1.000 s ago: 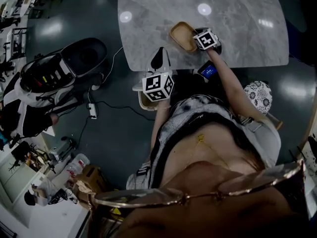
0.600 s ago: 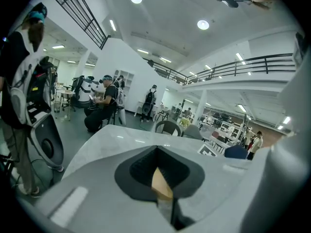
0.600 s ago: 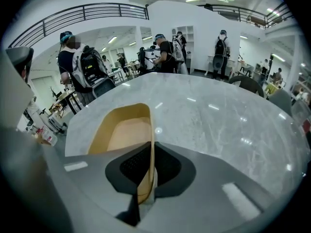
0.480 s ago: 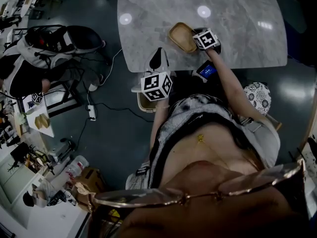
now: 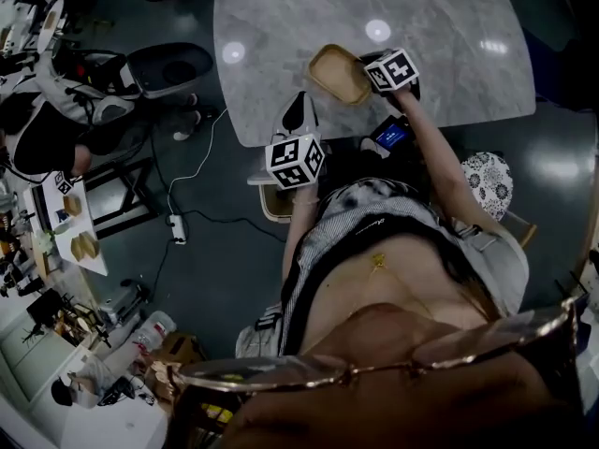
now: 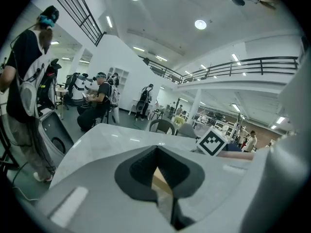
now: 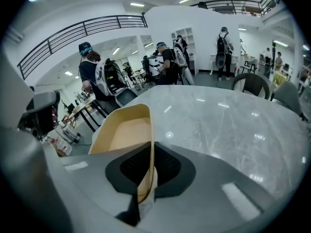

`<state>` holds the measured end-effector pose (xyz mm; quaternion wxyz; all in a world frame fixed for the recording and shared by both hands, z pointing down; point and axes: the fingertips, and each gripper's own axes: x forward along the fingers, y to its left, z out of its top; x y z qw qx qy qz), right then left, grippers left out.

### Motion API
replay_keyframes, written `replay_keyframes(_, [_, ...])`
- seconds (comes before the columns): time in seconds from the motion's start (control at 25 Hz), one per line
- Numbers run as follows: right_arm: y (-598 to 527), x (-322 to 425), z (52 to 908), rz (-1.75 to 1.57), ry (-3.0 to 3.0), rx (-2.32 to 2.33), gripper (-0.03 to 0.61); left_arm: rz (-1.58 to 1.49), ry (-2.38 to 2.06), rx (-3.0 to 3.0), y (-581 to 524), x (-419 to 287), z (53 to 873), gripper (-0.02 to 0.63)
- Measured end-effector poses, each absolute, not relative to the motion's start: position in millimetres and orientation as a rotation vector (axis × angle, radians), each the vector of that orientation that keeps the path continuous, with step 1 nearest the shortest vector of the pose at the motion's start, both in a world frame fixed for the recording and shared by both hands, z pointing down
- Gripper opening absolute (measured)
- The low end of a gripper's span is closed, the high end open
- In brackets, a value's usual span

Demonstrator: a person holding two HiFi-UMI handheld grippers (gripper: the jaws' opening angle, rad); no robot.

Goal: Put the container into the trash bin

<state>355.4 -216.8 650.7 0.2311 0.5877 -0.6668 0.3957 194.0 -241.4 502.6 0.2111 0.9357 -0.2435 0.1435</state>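
At the table's (image 5: 449,64) near side, right gripper (image 7: 145,181) is pinching the container's (image 5: 335,71) wall, clear only in its own view; left gripper (image 6: 156,188) is hovering off-table, jaws together.

Table (image 5: 449,54): grey veined stone look, polished and glossy, mirrors the ceiling lamps. Container (image 7: 127,135): tan, matt, smooth; paper pulp or plastic, cannot tell. Right gripper (image 7: 149,165): grey matt plastic shell; pads (image 7: 170,166) dark, finely textured. Floor (image 5: 234,251): dark, slight sheen.

Steep overhead head view; both gripper views low across shared table (image 5: 449,26).
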Motion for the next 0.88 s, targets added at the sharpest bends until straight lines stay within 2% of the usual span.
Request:
replay_keyframes(0.44, [-190.9,338.4,577.3,1.091,-1.914,1.601,0.035,0.391,-0.601,2.635,-226.5,211.2,492.8,0.0])
replay_keyframes(0.88, [-176.6,344.3,546.4,1.045,-1.997,1.529,0.035,0.351,-0.593,2.654,-212.3,222.1,476.3,0.0])
